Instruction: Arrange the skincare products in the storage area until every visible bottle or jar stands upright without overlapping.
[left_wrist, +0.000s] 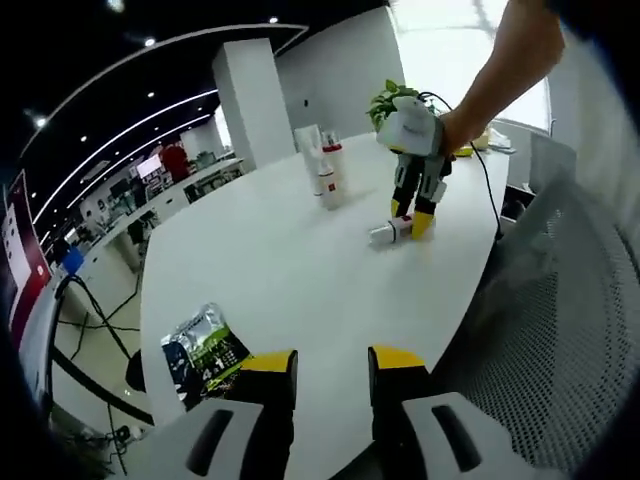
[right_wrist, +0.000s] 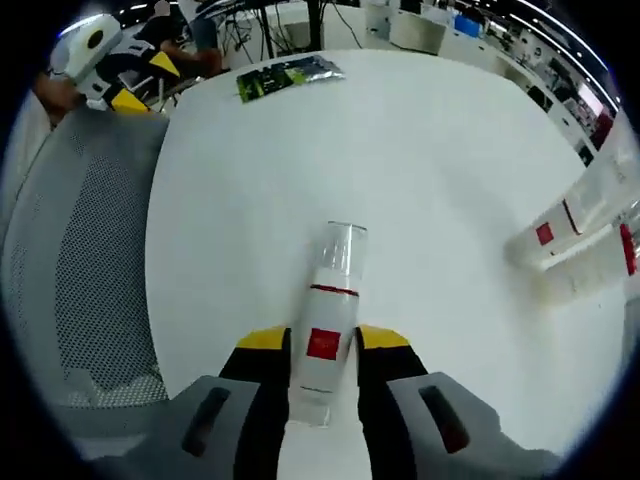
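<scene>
Left gripper (left_wrist: 332, 362), left gripper view: the two yellow-tipped jaws rose from the bottom centre of the frame, standing apart with bare white table (left_wrist: 290, 270) between them. A green-and-black foil packet (left_wrist: 205, 350) lay flat at the lower left, just beside the left jaw. Right of centre in the upper part of the frame, the right gripper (left_wrist: 414, 215), held by a person's hand (left_wrist: 462, 125), pointed down at a white bottle (left_wrist: 390, 232) lying on its side on the table. To its left, two white bottles with red marks (left_wrist: 327, 172) stood upright close together. A potted plant (left_wrist: 392, 98) sat behind the hand at the far table edge, and a grey mesh chair (left_wrist: 560, 310) occupied the right side.

Right gripper (right_wrist: 322, 345), right gripper view: the jaws rose from the bottom centre and were closed against the sides of the white bottle (right_wrist: 327, 320), which lay on the table (right_wrist: 420, 160) with its clear cap toward the frame centre. The standing bottles (right_wrist: 585, 235) appeared at the right edge. The packet (right_wrist: 288, 77) lay at the upper centre-left, the left gripper (right_wrist: 115, 65) at the upper left, and the mesh chair (right_wrist: 80, 260) along the left side.
</scene>
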